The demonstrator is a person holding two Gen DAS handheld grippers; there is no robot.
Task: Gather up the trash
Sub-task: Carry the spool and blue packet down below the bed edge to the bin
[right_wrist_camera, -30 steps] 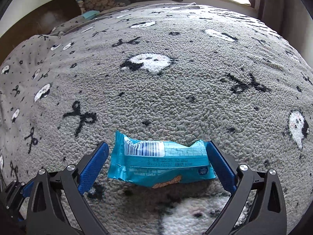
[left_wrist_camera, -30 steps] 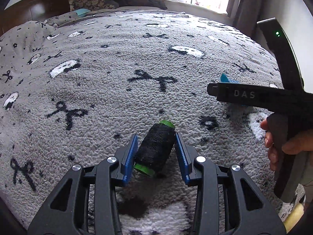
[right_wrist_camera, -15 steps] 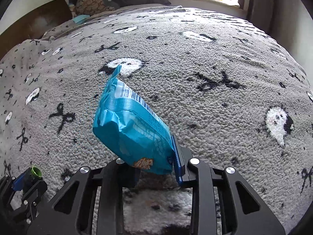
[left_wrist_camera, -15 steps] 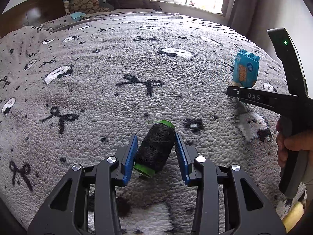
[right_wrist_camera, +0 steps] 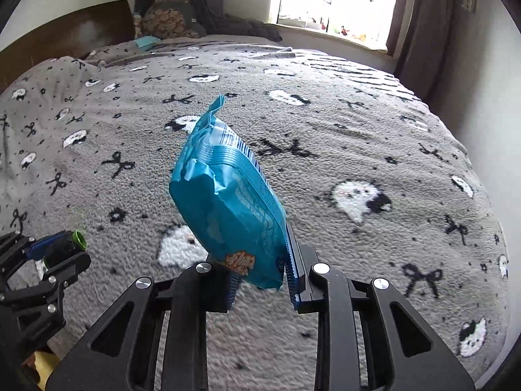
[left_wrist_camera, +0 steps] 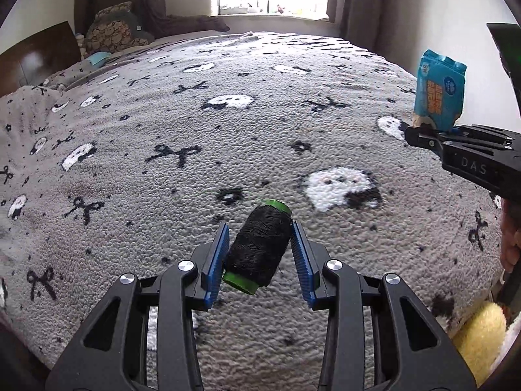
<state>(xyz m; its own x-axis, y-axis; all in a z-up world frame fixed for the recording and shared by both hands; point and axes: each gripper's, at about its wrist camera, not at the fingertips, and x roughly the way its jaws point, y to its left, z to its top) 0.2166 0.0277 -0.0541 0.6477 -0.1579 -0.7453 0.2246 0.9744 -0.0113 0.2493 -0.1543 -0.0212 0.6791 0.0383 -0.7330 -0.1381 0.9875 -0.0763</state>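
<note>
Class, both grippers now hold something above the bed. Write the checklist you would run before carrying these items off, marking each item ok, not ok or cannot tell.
1. Left gripper shut on the thread spool: ok.
2. Spool clear of the blanket: cannot tell.
3. Right gripper shut on the blue snack packet: ok.
4. Packet held securely: not ok; pinched only at its lower end, tilting left.
5. Packet lifted off the blanket: ok.
6. Trash bin in sight: not ok; none in either view.

Your blue snack packet (right_wrist_camera: 228, 202) is shiny, crinkly plastic. Your spool (left_wrist_camera: 260, 247) is wound with rough black thread on green plastic. The blanket (left_wrist_camera: 228, 137) is fuzzy, bumpy cloth. The headboard (right_wrist_camera: 71, 29) looks like smooth wood.
</note>
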